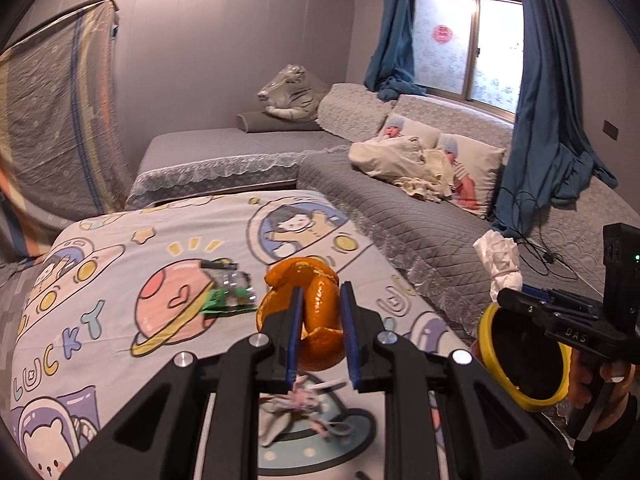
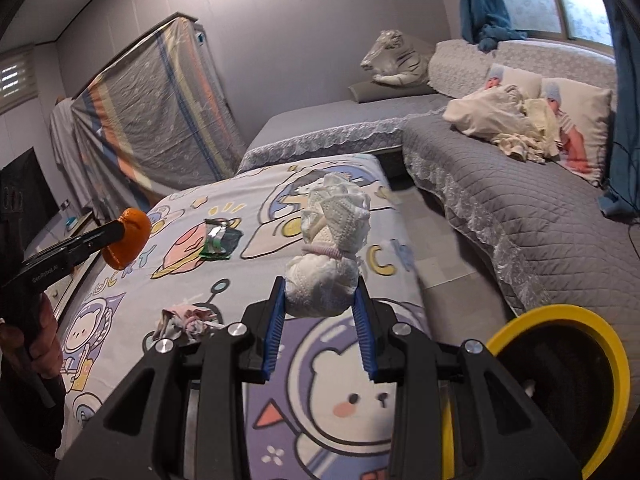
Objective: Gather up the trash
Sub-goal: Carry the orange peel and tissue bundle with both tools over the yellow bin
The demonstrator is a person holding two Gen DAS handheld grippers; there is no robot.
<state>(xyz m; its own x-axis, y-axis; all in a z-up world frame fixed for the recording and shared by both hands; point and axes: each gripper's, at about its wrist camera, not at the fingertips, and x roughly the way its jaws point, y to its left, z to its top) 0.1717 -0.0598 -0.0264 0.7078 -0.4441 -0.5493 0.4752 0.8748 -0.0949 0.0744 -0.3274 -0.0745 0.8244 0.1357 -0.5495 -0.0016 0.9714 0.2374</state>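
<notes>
Between the blue pads of the left gripper (image 1: 320,312) sits a curl of orange peel (image 1: 308,312), clamped and lifted clear of the cartoon-print bedsheet (image 1: 120,248). Right gripper (image 2: 322,308): jaws closed on a wadded white tissue bundle (image 2: 326,276) tied round the middle with a pink band, its upper part fanning out above the fingertips. Ahead of both grippers, on the sheet, a crumpled green-and-silver wrapper (image 1: 230,290). Below and slightly left of the right gripper's fingers, a small heap of pink-and-grey scraps (image 2: 186,320) lying on the sheet; same heap shows under the left gripper's jaws. To the right of the right gripper, low and close, a black bin with a yellow rim (image 2: 616,356), mouth tilted toward the camera. Beyond the bed edge, a grey quilted sofa (image 1: 400,216) with printed pillows and a rumpled cream cloth.
</notes>
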